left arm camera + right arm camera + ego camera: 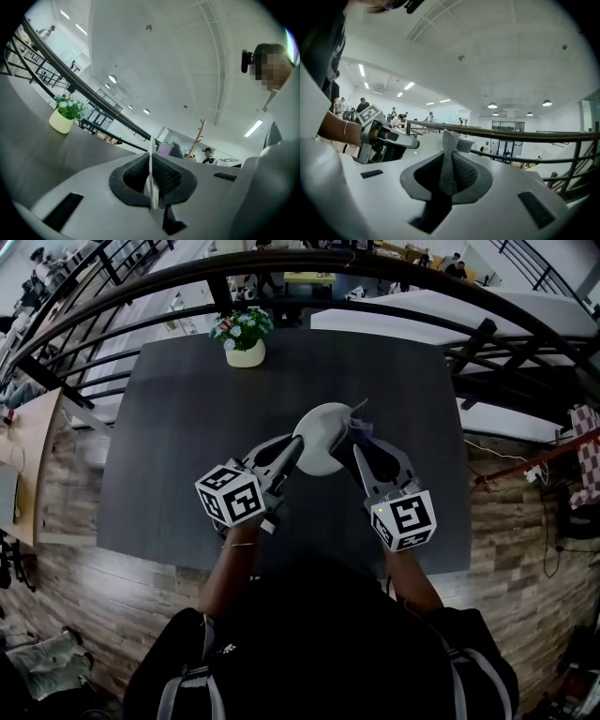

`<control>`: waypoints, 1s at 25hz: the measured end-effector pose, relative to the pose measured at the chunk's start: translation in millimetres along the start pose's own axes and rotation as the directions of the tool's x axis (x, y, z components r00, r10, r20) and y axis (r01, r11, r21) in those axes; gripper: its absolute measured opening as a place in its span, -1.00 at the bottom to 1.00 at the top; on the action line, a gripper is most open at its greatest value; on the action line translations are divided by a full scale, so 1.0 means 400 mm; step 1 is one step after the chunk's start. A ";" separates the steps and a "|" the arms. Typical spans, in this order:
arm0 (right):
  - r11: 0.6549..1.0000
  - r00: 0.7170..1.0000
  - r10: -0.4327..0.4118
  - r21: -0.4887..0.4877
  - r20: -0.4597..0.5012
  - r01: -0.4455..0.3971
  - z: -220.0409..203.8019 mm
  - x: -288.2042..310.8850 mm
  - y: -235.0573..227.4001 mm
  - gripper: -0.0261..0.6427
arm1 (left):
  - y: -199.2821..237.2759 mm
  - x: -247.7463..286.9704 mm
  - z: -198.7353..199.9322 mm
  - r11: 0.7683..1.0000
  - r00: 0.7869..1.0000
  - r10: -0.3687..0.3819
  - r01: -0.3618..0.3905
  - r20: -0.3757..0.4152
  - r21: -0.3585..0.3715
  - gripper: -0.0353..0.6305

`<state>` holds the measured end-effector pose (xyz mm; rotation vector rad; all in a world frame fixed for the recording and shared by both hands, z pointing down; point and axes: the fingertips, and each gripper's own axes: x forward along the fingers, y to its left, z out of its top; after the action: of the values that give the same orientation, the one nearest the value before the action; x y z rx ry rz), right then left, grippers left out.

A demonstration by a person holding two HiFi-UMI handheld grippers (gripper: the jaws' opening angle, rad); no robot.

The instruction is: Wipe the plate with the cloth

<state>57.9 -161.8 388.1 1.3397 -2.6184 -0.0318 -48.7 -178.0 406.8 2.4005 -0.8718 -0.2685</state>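
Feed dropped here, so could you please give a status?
Left gripper shut on plate rim. Right gripper shut on cloth. Flowerpot far off, no obstruction.

No word, number, brand or label can be read in any view. The only sign-like marks are the black-and-white square patterns on the marker cube (231, 495) of the left tongs (296, 444) and the marker cube (403, 519) of the right tongs (351, 441) — coded blocks, not letters or digits. One such pattern also shows in the right gripper view, too small to decode.
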 end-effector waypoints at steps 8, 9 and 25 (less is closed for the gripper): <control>0.979 0.956 0.148 -0.176 0.253 -0.105 0.299 -0.065 0.117 -0.80 | -0.103 -0.010 0.104 0.990 0.994 -0.092 0.085 0.060 0.109 -0.85; 0.972 0.947 0.170 -0.203 0.273 -0.116 0.327 -0.071 0.137 -0.80 | -0.116 -0.010 0.114 0.989 0.992 -0.105 0.097 0.069 0.114 -0.85; 0.925 0.942 0.204 -0.368 0.265 -0.097 0.364 -0.028 0.182 -0.80 | -0.267 -0.029 0.176 0.961 0.971 -0.214 0.189 0.108 0.203 -0.85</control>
<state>-21.1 -120.4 251.5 1.0729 -2.7716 -0.6982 -26.8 -134.7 287.9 2.6823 -0.7367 -0.4416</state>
